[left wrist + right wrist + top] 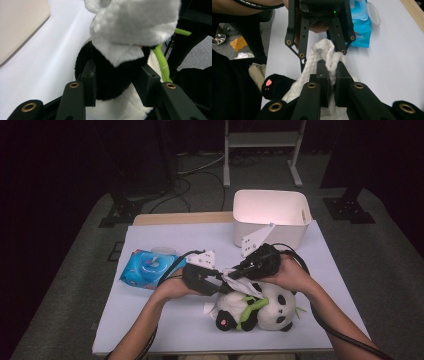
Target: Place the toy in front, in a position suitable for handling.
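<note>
Left tongs [117, 82] clamp the panda [270, 307] near the tabletop's [165, 325] front edge; right tongs [331, 82] pinch the wipe [322, 53], wiping barely begun.

No legible words, numbers or brand names anywhere, blue plastic wet-wipes pack [149, 268] with red printed lettering along its edge [361, 25], too small and blurred to read

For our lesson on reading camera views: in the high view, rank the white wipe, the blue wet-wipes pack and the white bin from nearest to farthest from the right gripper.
1. White wipe, pinched in the right gripper.
2. White bin, behind it, at the table's far edge.
3. Blue wet-wipes pack, off to the left.

The bin and the pack are nearly too close to call.
</note>
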### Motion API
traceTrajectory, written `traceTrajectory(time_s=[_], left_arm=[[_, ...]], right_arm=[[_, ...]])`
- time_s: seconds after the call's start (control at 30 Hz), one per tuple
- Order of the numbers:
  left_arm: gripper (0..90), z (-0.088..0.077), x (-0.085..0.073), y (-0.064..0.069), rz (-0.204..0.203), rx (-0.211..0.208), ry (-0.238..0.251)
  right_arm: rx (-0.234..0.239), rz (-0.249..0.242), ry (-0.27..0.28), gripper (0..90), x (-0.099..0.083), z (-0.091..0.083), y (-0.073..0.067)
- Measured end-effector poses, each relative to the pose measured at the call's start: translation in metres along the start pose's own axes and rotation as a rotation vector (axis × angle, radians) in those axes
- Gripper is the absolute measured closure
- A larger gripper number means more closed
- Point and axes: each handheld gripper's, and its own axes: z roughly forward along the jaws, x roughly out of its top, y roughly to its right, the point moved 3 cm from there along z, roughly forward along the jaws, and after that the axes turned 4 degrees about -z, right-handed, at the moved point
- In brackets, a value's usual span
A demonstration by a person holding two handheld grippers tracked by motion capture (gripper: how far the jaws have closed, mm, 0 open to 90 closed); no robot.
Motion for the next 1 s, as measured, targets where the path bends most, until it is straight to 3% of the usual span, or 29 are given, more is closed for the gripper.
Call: traceTrajectory(time_s=[0.23,0.63,0.83,1.0], left_arm=[[57.3,-0.001,-0.001,-0.001,-0.006,-0.001,-0.002],[57.2,-0.002,-0.001,-0.002,0.000,0.004,-0.009],[57.3,-0.003,0.000,-0.001,0.012,0.010,-0.026],[57.3,-0.003,0.000,-0.001,0.010,0.008,-0.026]], right_arm=[[-0.009,0.053,-0.018,83.8,-0.017,-0.009,0.002],[-0.011,0.138,-0.114,83.6,-0.069,-0.022,0.001],[-0.025,0.190,-0.096,83.5,-0.089,-0.038,0.000],[-0.040,0.204,-0.076,83.4,-0.098,-0.048,-0.002]])
